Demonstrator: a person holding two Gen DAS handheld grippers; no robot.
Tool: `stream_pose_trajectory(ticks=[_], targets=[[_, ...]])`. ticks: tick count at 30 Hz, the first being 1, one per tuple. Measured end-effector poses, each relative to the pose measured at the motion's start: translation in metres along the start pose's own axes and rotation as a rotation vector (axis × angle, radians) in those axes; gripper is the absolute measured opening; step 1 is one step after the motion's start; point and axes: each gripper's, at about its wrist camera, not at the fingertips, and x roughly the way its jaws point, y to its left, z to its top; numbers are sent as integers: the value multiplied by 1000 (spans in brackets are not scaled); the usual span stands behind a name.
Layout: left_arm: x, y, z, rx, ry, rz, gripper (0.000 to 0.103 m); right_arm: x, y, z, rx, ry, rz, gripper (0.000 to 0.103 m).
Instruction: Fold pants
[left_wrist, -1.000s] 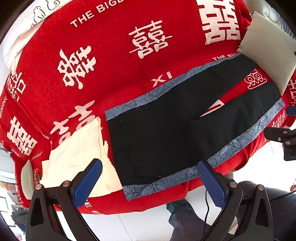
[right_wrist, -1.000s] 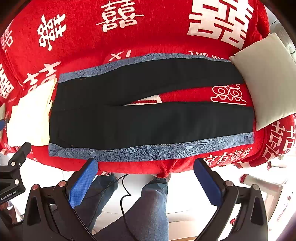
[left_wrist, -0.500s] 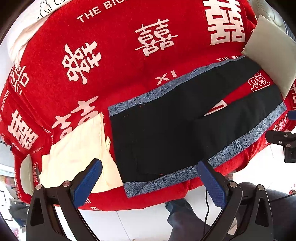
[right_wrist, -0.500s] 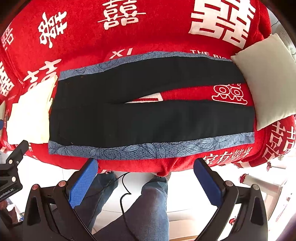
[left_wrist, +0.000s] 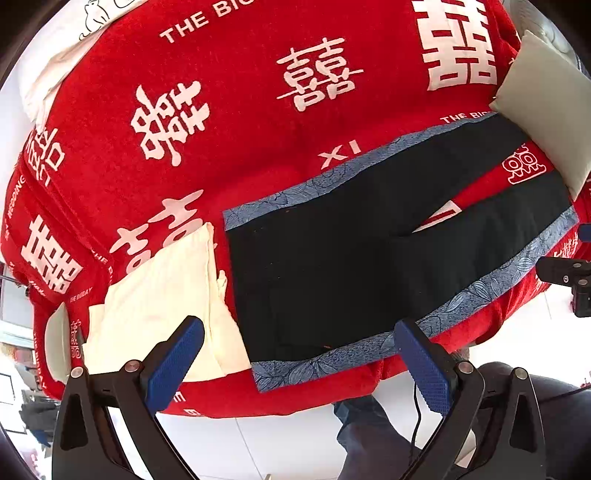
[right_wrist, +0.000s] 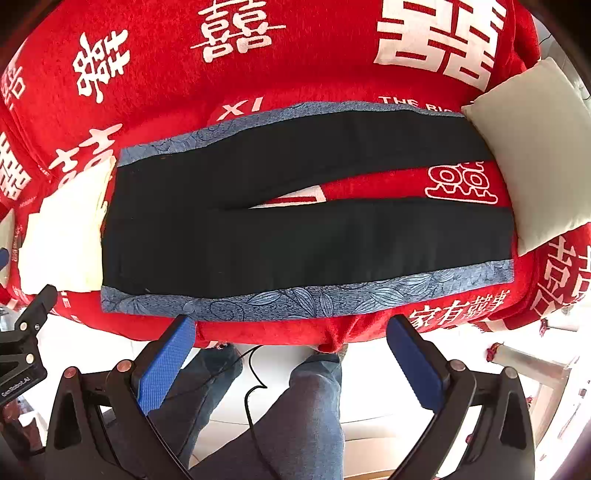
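Left wrist view: the left gripper (left_wrist: 299, 354) fills the bottom of the frame, its jaws spread wide with nothing between them. Its blue pads (left_wrist: 173, 363) sit over the near edge of the bed, the left one over the cream folded cloth (left_wrist: 159, 291) and the right one over the pants' patterned border. The black pants (left_wrist: 351, 258) lie flat on the red blanket (left_wrist: 240, 155) in the centre and right of the frame, waistband toward the lower left, the two legs running up to the upper right with a red gap between them. A blue leaf-patterned stripe (left_wrist: 491, 284) runs along each outer side. The cream cloth lies just beside the waistband, at the lower left. A pale pillow (left_wrist: 546, 110) sits at the upper right, touching the leg ends. Part of the right gripper (left_wrist: 569, 273) shows at the right edge.

Right wrist view: the right gripper (right_wrist: 291, 362) is at the bottom, its jaws likewise wide apart and holding nothing, just short of the blanket's near edge. The pants (right_wrist: 295, 240) stretch across the middle of the frame, waistband at the left, legs to the right. The cream cloth (right_wrist: 62, 236) is at the left edge, the pillow (right_wrist: 535, 158) at the right. The person's jeans-clad legs (right_wrist: 314, 406) show below the bed, and the left gripper (right_wrist: 22, 347) appears at the lower left.
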Motion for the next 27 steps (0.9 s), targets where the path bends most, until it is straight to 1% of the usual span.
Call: stream_pose_trajectory(ticks=[12,17,20,22,23,25,27], targets=[[-1,-8,-1,-36,27,43,103,7,-15,7,12,4,47,103],[1,-15,-6,-74,64,52,103,11,-25,11,-2,13,82,103],[2,-18,-13,-138,93,54,103,12,-31,12,-17,18,126,103],[2,-16,-20,-218,118,32,103,12,-38,12,-29,13,161,103],[4,-13,-24,-282,138,-4,103,12,-40,12,-35,10,173,103],[6,-9,-33,-373,164,-57,103,11,-48,11,-42,3,217,103],[9,-6,-42,-467,178,-77,103,12,-54,8,-36,-11,312,103]])
